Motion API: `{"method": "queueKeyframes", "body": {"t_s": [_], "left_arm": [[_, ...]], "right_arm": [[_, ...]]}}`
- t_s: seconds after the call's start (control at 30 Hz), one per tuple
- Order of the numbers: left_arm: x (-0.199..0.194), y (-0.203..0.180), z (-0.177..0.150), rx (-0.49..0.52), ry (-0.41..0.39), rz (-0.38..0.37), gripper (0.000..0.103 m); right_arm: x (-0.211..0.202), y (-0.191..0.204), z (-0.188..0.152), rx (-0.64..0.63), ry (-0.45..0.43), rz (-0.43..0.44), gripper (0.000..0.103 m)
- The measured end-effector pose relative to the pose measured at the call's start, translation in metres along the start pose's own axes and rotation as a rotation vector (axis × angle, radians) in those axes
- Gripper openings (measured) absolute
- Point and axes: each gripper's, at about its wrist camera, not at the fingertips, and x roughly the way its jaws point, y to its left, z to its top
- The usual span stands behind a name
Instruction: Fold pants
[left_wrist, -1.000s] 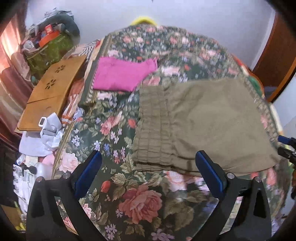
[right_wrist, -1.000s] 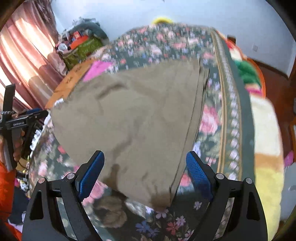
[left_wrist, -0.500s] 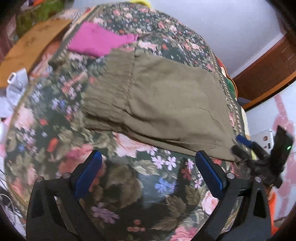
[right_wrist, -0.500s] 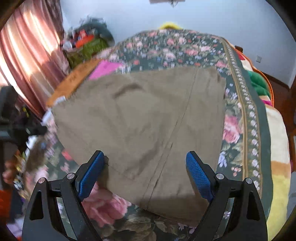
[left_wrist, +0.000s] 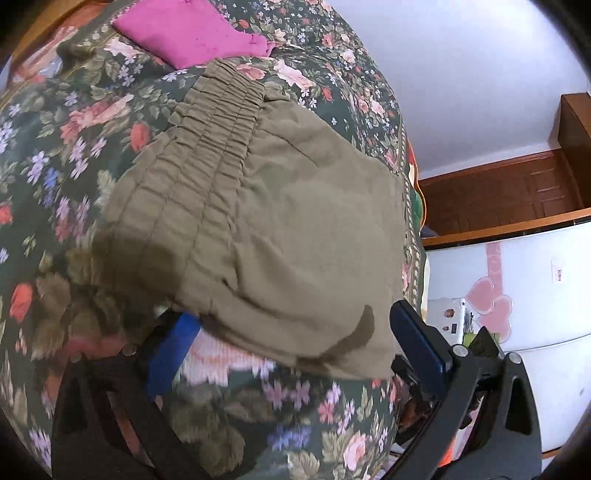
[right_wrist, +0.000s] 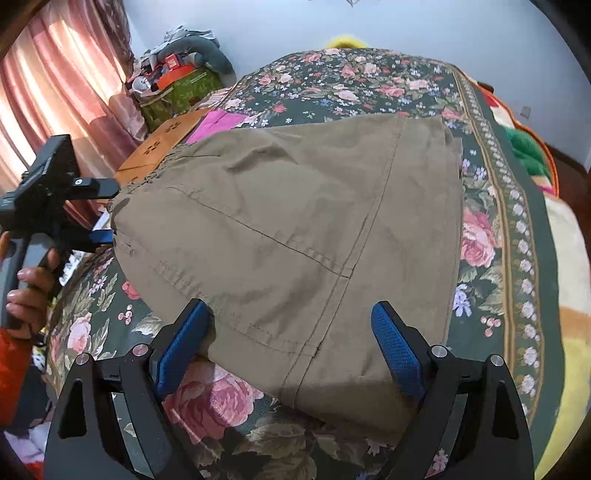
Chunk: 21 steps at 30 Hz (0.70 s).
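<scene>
In the left wrist view, the olive pants (left_wrist: 266, 221) lie folded on the floral bedspread (left_wrist: 66, 122), their gathered elastic waistband (left_wrist: 207, 147) on the side toward the pink cloth (left_wrist: 192, 29). The left gripper (left_wrist: 291, 343) sits at the near edge of the pants, with the near hem lying between its two blue pads. Its fingers are spread wide; the left pad (left_wrist: 173, 350) is partly tucked under the drooping edge of the pants, the right pad (left_wrist: 417, 343) stands just beside their near corner. Nothing is clamped. This view alone shows the waistband's ribbing up close, the wooden door (left_wrist: 517, 192) and a white panel with pink hearts (left_wrist: 495, 302) beyond the bed's side.

In the right wrist view, the pants (right_wrist: 295, 229) spread away from the right gripper (right_wrist: 291, 347), a seam running from between its pads toward the far end. The right gripper is wide open too; its left pad (right_wrist: 181, 347) touches the near edge of the pants, the right pad (right_wrist: 399, 350) hovers over their near corner, and it grips nothing. Only this view shows the left gripper (right_wrist: 94, 229) from outside, held in a hand (right_wrist: 31, 284) at the waistband end of the pants, plus pink curtains (right_wrist: 59, 92), a wooden board (right_wrist: 166, 140) beside the pink cloth (right_wrist: 218, 123), and a green bag (right_wrist: 177, 96) piled with things.
</scene>
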Motion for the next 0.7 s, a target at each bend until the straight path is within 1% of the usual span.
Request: {"method": "queueKeyframes", "body": {"t_s": [0.1, 0.13, 0.17, 0.2, 0.23, 0.27, 0.33, 0.37, 0.47, 0.57, 0.6, 0.67, 0.7], "left_arm": [[0.002, -0.002, 0.007, -0.020, -0.013, 0.016, 0.102], [0.003, -0.004, 0.009, -0.021, -0.026, 0.035, 0.099], [0.004, -0.006, 0.011, -0.018, -0.048, 0.074, 0.089], [0.004, -0.006, 0.013, -0.011, -0.065, 0.116, 0.082], [0.004, -0.008, 0.013, 0.002, -0.089, 0.179, 0.067], [0.004, -0.011, 0.013, 0.022, -0.117, 0.252, 0.054], [0.005, -0.015, 0.011, 0.062, -0.154, 0.330, 0.046], [0.005, -0.016, 0.009, 0.082, -0.175, 0.356, 0.042], [0.002, -0.034, -0.006, 0.191, -0.242, 0.463, 0.036], [-0.010, -0.049, -0.025, 0.306, -0.309, 0.574, 0.035], [-0.016, -0.050, -0.031, 0.333, -0.325, 0.599, 0.035], [-0.027, -0.053, -0.046, 0.394, -0.369, 0.681, 0.035], [-0.032, -0.052, -0.051, 0.409, -0.384, 0.710, 0.035]], "right_arm": [[0.000, 0.000, -0.001, 0.001, -0.001, 0.003, 0.088], [0.000, 0.000, -0.001, 0.002, -0.001, 0.005, 0.088], [0.000, 0.000, -0.001, 0.003, -0.001, 0.008, 0.088], [0.000, 0.000, -0.001, 0.005, -0.001, 0.010, 0.088], [0.000, 0.000, -0.001, 0.006, -0.001, 0.012, 0.088], [0.000, 0.000, -0.001, 0.008, -0.001, 0.014, 0.088], [0.000, -0.001, -0.001, 0.011, 0.001, 0.020, 0.088], [0.001, -0.001, -0.001, 0.014, 0.002, 0.024, 0.088], [0.000, -0.002, 0.001, 0.020, 0.008, 0.032, 0.088], [-0.002, -0.003, 0.001, 0.011, 0.006, 0.031, 0.088], [-0.003, -0.003, 0.001, 0.007, 0.005, 0.028, 0.088], [-0.004, -0.004, 0.000, 0.002, 0.003, 0.014, 0.088], [-0.005, -0.005, -0.001, -0.001, -0.001, 0.013, 0.088]]}}
